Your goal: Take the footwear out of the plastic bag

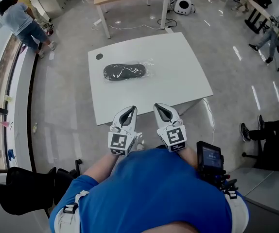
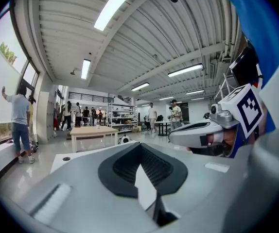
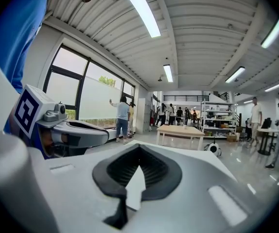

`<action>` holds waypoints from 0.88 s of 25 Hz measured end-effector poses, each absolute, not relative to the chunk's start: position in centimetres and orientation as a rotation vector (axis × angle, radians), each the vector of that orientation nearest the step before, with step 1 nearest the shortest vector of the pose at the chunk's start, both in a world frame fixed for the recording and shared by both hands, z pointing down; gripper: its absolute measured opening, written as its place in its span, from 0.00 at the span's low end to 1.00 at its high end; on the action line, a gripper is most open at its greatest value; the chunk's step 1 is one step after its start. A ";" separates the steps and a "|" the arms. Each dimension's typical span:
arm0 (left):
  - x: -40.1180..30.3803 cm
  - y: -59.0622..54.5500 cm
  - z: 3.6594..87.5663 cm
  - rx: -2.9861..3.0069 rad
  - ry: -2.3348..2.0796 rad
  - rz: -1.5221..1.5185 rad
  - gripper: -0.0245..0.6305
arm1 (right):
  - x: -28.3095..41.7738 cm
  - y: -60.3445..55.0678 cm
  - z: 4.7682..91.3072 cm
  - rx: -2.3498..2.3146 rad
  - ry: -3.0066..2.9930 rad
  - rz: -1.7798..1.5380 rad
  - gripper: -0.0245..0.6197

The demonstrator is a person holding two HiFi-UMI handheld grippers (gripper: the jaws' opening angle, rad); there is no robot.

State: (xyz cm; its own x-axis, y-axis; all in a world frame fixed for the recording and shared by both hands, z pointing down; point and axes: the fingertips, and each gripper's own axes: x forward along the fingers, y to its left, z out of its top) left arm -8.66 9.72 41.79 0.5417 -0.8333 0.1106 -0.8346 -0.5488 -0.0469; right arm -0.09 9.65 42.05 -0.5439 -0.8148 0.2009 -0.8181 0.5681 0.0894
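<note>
Left hand-held gripper (image 1: 129, 111) and right hand-held gripper (image 1: 161, 108) both closed, empty.
I judge nothing done yet: footwear (image 1: 124, 72) lies inside plastic bag (image 1: 148, 66) on surface (image 1: 173, 79), well apart from both.

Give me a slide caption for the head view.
Left gripper and right gripper, both shut and empty, point toward a white table where dark footwear lies inside a clear plastic bag.

Footwear: dark grey flat slipper (image 1: 124, 72), lying flat, long axis running left to right.
Bag: clear thin plastic bag (image 1: 148, 68), enclosing the slipper.
Place: on the white bench (image 1: 178, 76), well ahead of the left hand-held gripper (image 1: 129, 114) and the right hand-held gripper (image 1: 163, 112), apart from both.
</note>
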 end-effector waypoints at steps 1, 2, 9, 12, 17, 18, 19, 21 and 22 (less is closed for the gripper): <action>-9.4 9.2 42.0 2.754 -1.480 0.187 0.05 | -0.7 9.1 42.3 1.377 -2.574 0.021 0.04; -10.3 8.7 42.3 2.757 -1.472 0.187 0.05 | -1.4 8.6 42.6 1.386 -2.566 0.023 0.04; -13.4 6.4 43.2 2.753 -1.461 0.171 0.05 | -3.9 5.6 43.4 1.402 -2.547 0.020 0.04; -14.1 4.5 44.0 2.725 -1.481 0.197 0.05 | -4.3 3.5 44.4 1.375 -2.558 0.054 0.04; -15.6 0.9 45.7 2.662 -1.547 0.270 0.05 | -4.5 -0.7 45.9 1.316 -2.580 0.100 0.04; -15.7 0.1 46.1 2.650 -1.555 0.290 0.05 | -4.3 -1.7 46.2 1.308 -2.578 0.109 0.04; -15.8 -0.9 46.4 2.640 -1.562 0.312 0.05 | -4.1 -2.8 46.4 1.300 -2.576 0.117 0.04; -15.8 -2.9 46.8 2.626 -1.577 0.359 0.05 | -3.5 -5.1 46.8 1.283 -2.572 0.133 0.04; -15.8 -3.8 47.0 2.616 -1.585 0.382 0.05 | -3.2 -6.2 47.0 1.274 -2.573 0.144 0.04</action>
State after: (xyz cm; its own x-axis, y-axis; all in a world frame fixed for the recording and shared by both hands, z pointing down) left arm -15.82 -3.83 47.02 0.4410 -0.8648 0.2402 -0.8793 -0.4700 -0.0775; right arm -3.16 -6.23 47.05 -0.5787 -0.7659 0.2801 -0.7924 0.6093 0.0292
